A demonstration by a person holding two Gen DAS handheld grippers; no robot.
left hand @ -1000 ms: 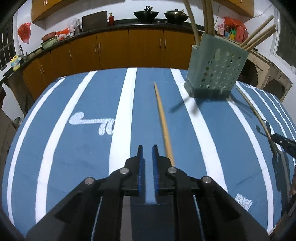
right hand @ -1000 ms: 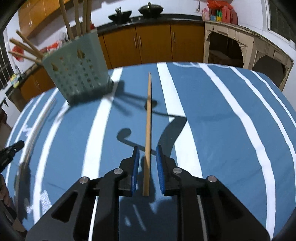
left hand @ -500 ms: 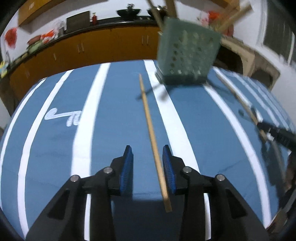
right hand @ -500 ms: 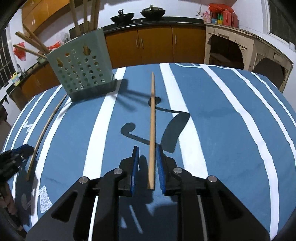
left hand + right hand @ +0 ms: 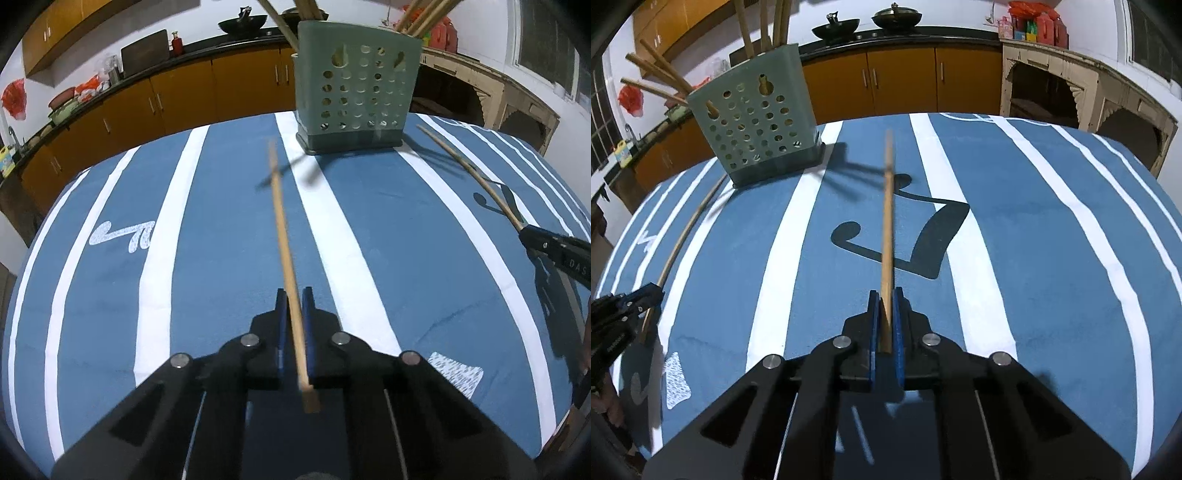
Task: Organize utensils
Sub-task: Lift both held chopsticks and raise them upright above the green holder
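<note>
Chopstick in left gripper: chopstick point(image 5: 286, 236) runs from lower centre of the left wrist view up toward the holder, its butt end poking out behind the pads; left gripper point(image 5: 293, 325) is clamped narrow on it.
Chopstick in right gripper: second chopstick point(image 5: 887, 221) stands up the middle of the right wrist view, its tip blurred; right gripper point(image 5: 885, 321) is pinched narrow around its lower end.
Holder: green perforated utensil holder point(image 5: 356, 92) stands at upper centre of the left view, upper left of the right view, already bristling with several wooden sticks.
Cloth: blue tablecloth point(image 5: 221, 258) with white stripes; no other loose utensil shows on it in either view.
Cross-view: each gripper appears at the edge of the other's picture, each with its stick.
Backdrop: orange cabinets point(image 5: 905, 85) and a dark counter with woks along the top.
Done so far: several sticks stowed, judging by the holder's contents; last two visible pieces picked up.
Left to do: probably carry both sticks over the holder's rim and release them.
</note>
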